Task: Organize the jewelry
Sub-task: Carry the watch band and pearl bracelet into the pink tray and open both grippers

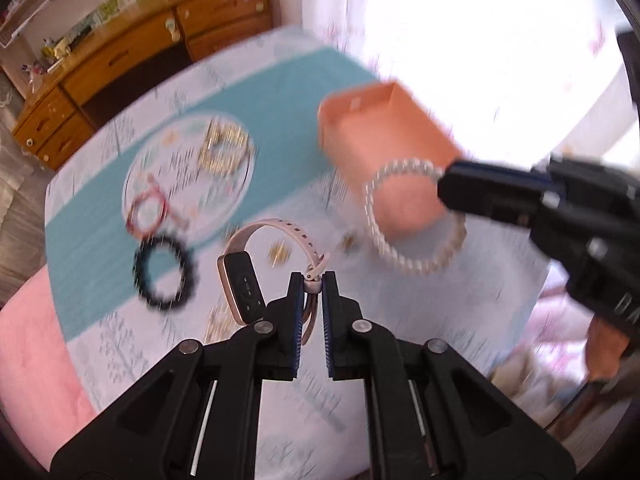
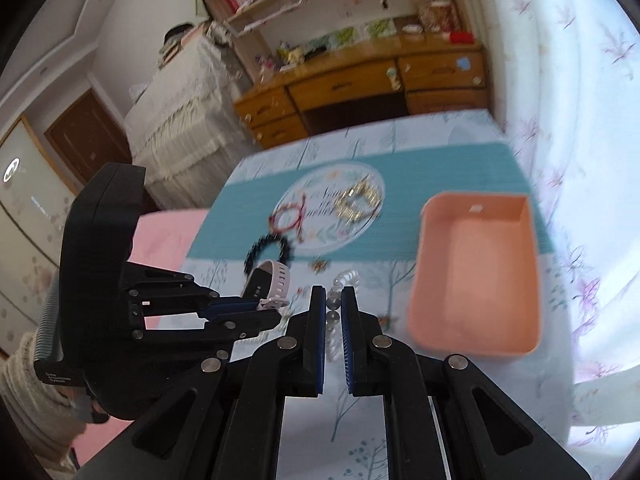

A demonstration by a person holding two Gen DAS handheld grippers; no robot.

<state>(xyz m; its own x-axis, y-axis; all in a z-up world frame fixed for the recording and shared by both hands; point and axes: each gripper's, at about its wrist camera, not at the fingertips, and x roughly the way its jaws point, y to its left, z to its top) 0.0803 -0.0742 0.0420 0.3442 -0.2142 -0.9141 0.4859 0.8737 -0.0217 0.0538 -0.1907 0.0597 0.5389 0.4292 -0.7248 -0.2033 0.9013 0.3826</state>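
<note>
Behind the table stands a wooden dresser (image 1: 132,52) by a curtained window, and a pale cloth (image 1: 280,360) with a teal band covers the tabletop. From the left wrist camera, the left gripper (image 1: 313,280) has its jaws nearly closed on the strap of a pink smartwatch (image 1: 256,272), which hangs lifted above the cloth. To the right, the right gripper (image 1: 448,188) reaches in, pinching a pearl bracelet (image 1: 412,220) that dangles in front of the near end of the peach tray (image 1: 384,136). Left of the watch lies a black bead bracelet (image 1: 166,272); farther off are a red cord bracelet (image 1: 148,212) and a gold chain piece (image 1: 224,148) on a round printed patch. Motion blur softens everything here.

From the right wrist camera, the right gripper (image 2: 331,300) is closed to a narrow gap with the pearl bracelet (image 2: 340,284) caught between the pads, its loop edge-on. The peach tray (image 2: 532,264) lies to the right, apparently empty. The left gripper (image 2: 276,312) crosses from the left, holding the pink smartwatch (image 2: 272,276) just beside. A small gold trinket (image 2: 319,266) rests on the cloth beyond the grippers.

Both pieces seem bound for the tray. To do it well, carry each over the tray's middle, lower until it hangs just above the floor, then open, one gripper at a time so they do not collide.
</note>
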